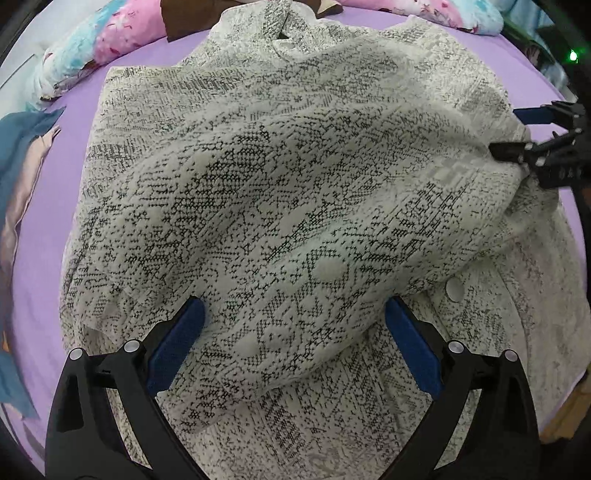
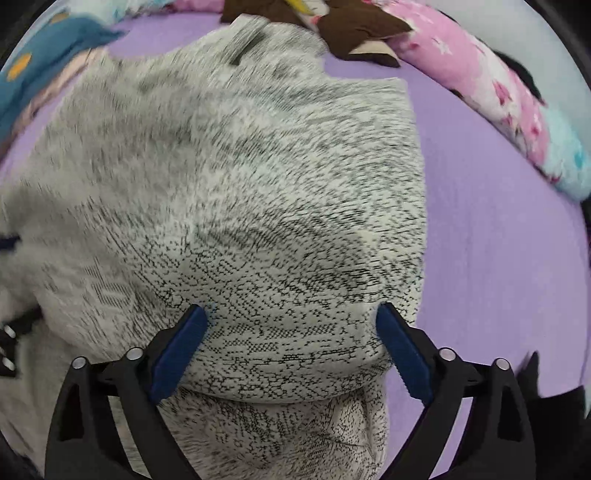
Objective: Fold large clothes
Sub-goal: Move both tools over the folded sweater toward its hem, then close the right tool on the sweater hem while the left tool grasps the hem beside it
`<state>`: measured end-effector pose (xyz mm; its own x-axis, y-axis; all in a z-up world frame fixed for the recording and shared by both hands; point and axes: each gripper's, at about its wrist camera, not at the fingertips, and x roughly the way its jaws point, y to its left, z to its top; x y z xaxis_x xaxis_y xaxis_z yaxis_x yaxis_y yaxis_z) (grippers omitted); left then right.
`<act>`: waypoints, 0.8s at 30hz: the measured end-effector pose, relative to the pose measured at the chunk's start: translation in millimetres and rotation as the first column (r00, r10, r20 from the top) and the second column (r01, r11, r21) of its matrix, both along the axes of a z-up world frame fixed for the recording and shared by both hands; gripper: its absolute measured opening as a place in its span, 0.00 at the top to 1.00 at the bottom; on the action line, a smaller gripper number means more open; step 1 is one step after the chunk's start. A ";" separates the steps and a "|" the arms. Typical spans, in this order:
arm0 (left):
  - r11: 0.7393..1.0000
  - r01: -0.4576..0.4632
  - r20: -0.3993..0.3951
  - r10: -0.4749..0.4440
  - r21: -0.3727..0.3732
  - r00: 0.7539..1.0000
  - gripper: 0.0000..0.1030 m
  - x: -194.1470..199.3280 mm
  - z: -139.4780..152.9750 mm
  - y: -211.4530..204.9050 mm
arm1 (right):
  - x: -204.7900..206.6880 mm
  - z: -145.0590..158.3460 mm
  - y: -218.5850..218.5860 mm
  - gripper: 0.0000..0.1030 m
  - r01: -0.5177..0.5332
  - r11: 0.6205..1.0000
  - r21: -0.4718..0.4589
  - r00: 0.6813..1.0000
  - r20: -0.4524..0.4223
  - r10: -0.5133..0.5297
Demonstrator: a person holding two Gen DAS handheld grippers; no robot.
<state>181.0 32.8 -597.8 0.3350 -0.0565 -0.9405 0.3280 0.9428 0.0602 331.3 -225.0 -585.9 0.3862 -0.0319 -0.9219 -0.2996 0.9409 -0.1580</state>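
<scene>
A large white knit sweater with a black speckled pattern lies on the purple bed, its lower part folded up over the body. My left gripper is open, its blue pads either side of the folded edge. My right gripper is open too, its jaws wide either side of the sweater's folded corner. In the left wrist view the right gripper shows at the sweater's right edge with its fingers apart. The right wrist view is blurred by motion.
A pink and blue floral quilt lies along the bed's far side and also shows in the right wrist view. A brown cloth sits by the sweater's collar. Teal fabric lies at the left. A wooden edge borders the bed at right.
</scene>
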 end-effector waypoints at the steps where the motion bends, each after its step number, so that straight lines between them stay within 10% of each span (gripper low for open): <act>1: 1.000 -0.003 0.000 0.003 -0.006 1.000 0.08 -0.1 2.6 -0.1 | 2.0 4.0 -2.6 0.10 0.018 1.000 0.018 1.000 -0.003 -0.017; 12: 0.963 -0.144 0.009 0.150 -0.228 0.989 0.09 -42.3 60.4 68.6 | -57.7 50.9 -62.7 0.10 0.184 0.966 0.181 0.983 -0.033 -0.181; 24: 0.891 -0.378 -0.140 0.353 -0.252 0.925 0.09 -126.0 48.0 162.2 | -152.6 19.7 -106.4 0.10 0.328 0.931 0.157 0.937 -0.179 -0.300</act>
